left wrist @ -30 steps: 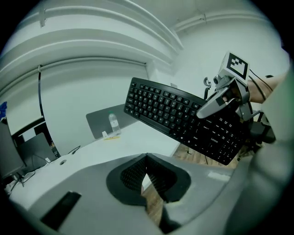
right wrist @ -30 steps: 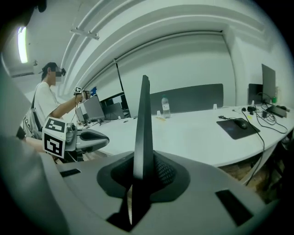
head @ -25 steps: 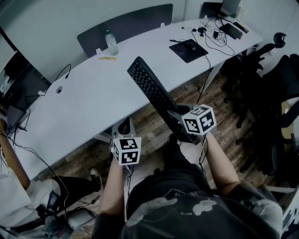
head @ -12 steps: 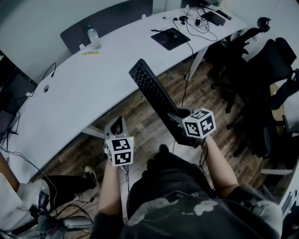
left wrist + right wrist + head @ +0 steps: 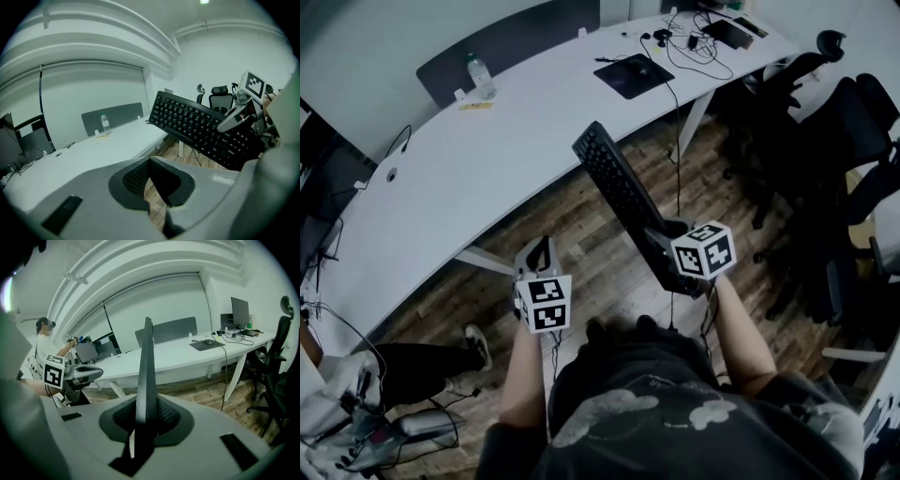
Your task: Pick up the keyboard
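The black keyboard (image 5: pixel 623 192) hangs in the air over the wooden floor, tilted on edge, with its far end pointing at the white desk (image 5: pixel 487 150). My right gripper (image 5: pixel 664 242) is shut on the keyboard's near end; in the right gripper view the keyboard (image 5: pixel 147 366) stands edge-on between the pads of that gripper (image 5: pixel 143 420). My left gripper (image 5: pixel 535 255) floats to the left of the keyboard, apart from it, jaws shut and empty. From the left gripper view, the keyboard (image 5: pixel 197 124) shows its keys beyond the closed left gripper (image 5: pixel 149 180).
On the desk are a water bottle (image 5: pixel 479 75), a dark mouse pad (image 5: pixel 635 75) and cables at the far right end. Black office chairs (image 5: pixel 853 122) crowd the right side. A seated person's leg (image 5: pixel 403 366) is at lower left. A grey divider panel (image 5: pixel 506 42) backs the desk.
Both grippers and the keyboard have drawn back from the desk. The keyboard's far end, earlier over the desk edge, now hangs over the floor. Neither grip has changed.
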Tool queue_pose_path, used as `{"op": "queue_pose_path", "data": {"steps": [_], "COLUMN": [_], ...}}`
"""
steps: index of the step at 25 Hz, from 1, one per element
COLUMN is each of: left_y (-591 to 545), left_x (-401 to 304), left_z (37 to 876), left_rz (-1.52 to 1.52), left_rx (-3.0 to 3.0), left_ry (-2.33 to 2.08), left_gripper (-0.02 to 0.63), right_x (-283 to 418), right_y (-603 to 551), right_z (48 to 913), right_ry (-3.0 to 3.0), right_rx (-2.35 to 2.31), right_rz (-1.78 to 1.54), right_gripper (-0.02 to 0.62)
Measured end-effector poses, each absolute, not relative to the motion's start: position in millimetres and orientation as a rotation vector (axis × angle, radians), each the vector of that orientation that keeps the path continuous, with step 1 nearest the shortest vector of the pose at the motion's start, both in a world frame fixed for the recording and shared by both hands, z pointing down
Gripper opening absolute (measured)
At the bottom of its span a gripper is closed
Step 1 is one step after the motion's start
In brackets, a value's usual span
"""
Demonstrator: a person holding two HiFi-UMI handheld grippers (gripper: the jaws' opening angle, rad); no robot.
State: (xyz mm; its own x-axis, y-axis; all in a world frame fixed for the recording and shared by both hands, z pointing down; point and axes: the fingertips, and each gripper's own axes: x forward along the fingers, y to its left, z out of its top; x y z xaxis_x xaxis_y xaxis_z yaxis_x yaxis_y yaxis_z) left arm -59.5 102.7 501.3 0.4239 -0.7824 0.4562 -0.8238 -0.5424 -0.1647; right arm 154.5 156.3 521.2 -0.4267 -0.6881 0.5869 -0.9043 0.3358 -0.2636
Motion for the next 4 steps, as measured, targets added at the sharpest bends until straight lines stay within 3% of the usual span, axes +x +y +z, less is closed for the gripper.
{"op": "queue_pose_path", "data": {"steps": [4], "left_y": [104], "left_x": [-42], "left_z": [492], "left_rz": [0.758], "left_rx": [2.587], "left_ry": [-1.549], "left_gripper": [0.002], "right_x": [178], "right_y": [159], "right_z": [519], "right_ry": [-2.236], "right_rx": [1.401], "right_rz": [0.819], "right_gripper": [0.069]}}
